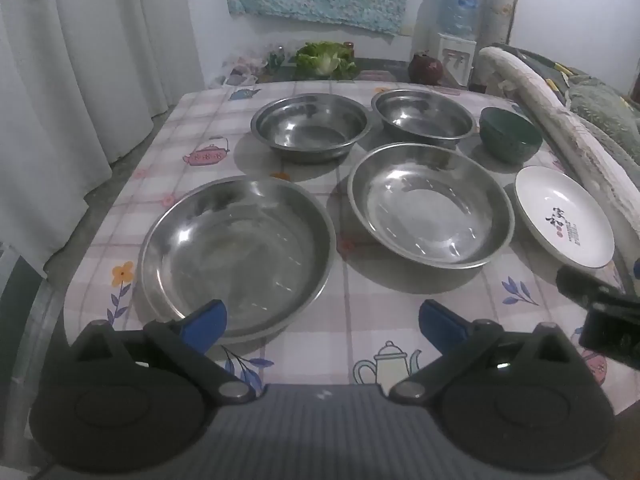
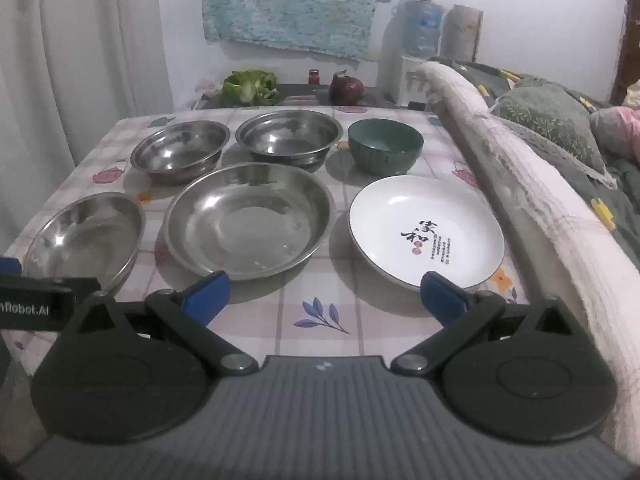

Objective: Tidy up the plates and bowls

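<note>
Six dishes stand on the patterned tablecloth [image 1: 352, 312]. At the front are a large steel plate [image 1: 236, 256] [image 2: 86, 238], a second steel plate [image 1: 430, 204] [image 2: 248, 220] and a white plate with black characters [image 1: 564, 216] [image 2: 426, 228]. Behind them stand two steel bowls [image 1: 310, 126] [image 1: 424, 118] and a dark green bowl [image 1: 510, 134] [image 2: 385, 145]. My left gripper [image 1: 324, 322] hangs open near the front edge, its left blue pad over the large plate's rim. Between the middle plate and the white plate my right gripper [image 2: 326, 298] is open and holds nothing.
A rolled pale blanket [image 2: 500, 168] and bedding line the table's right side. White curtains [image 1: 80, 80] hang on the left. Behind the table lie a lettuce [image 1: 326, 58], a dark round pot [image 2: 346, 89] and a water dispenser with its bottle [image 1: 456, 20]. The right gripper's body shows at the left wrist view's right edge.
</note>
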Available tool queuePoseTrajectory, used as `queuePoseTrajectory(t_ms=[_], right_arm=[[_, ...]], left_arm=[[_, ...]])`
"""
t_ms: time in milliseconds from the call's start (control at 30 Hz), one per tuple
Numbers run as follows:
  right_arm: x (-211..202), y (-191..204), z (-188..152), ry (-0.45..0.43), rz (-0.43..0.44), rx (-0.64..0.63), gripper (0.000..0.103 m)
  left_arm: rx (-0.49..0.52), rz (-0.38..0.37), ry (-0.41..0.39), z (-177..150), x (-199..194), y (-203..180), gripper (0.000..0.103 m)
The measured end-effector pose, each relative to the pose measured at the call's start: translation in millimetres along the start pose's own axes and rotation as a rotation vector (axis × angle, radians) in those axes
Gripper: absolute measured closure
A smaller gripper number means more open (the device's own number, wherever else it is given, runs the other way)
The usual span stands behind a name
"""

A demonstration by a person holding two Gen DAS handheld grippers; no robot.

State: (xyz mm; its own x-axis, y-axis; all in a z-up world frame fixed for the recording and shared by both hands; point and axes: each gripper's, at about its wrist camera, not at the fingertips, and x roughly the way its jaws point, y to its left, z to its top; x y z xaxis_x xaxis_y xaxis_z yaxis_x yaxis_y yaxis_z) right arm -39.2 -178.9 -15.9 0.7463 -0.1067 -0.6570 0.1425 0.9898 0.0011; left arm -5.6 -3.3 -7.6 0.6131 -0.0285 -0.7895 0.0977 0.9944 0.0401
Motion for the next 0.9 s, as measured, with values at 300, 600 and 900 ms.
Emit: queuePoseTrajectory(t_ms=[300, 600, 900], right_arm=[[-11, 1, -3, -0.015, -0.023, -0.001, 0.001], [-27, -1, -5, -0.038, -0.018, 0.000, 0.001], [-35, 1, -8, -0.042, -0.003, 0.003, 0.001]], left_arm=[[0.015, -0.007, 0.003, -8, -12, -7, 0.000], [0.019, -0.009, -0.012, -14, -26, -8, 0.000], [0.023, 0.003, -0.026, -16, -32, -7, 0.000]])
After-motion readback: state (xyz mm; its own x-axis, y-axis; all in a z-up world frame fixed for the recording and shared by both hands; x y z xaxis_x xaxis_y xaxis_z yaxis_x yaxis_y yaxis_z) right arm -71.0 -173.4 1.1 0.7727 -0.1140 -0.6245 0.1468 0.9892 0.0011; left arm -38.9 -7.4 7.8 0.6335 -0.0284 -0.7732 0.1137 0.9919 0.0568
